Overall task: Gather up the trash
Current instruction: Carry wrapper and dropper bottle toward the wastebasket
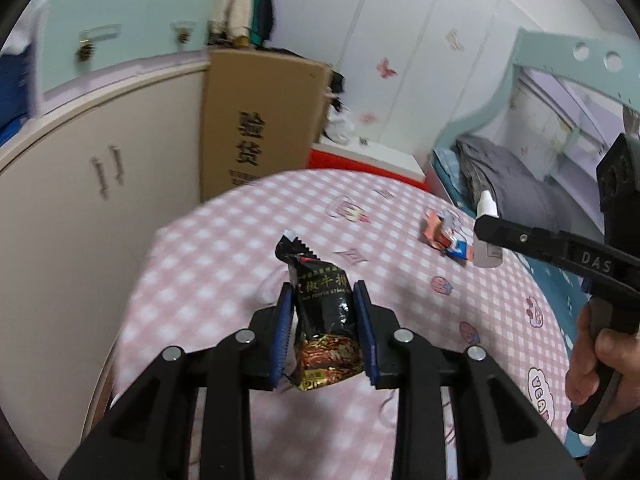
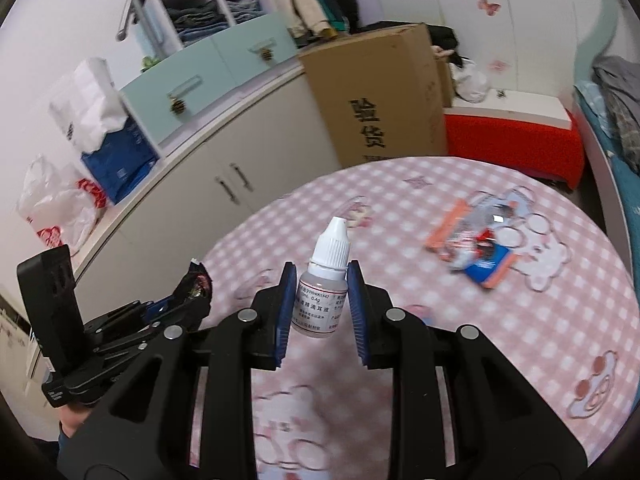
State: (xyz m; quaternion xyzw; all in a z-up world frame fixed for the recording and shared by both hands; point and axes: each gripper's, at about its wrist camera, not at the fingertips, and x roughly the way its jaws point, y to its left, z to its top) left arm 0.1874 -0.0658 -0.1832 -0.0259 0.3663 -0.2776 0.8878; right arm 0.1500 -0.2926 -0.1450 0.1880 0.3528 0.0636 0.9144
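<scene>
My left gripper is shut on a black snack wrapper, held above the pink checked table. My right gripper is shut on a small white dropper bottle, upright between its blue pads. In the left wrist view the right gripper comes in from the right with the bottle in it, a hand on its handle. In the right wrist view the left gripper shows at lower left with the wrapper. A crumpled orange and blue wrapper lies on the table.
A cream cabinet and a tall cardboard box stand behind the table. A red box with a white lid sits at the back. A bed with grey clothes is on the right. Plastic bags rest on the cabinet.
</scene>
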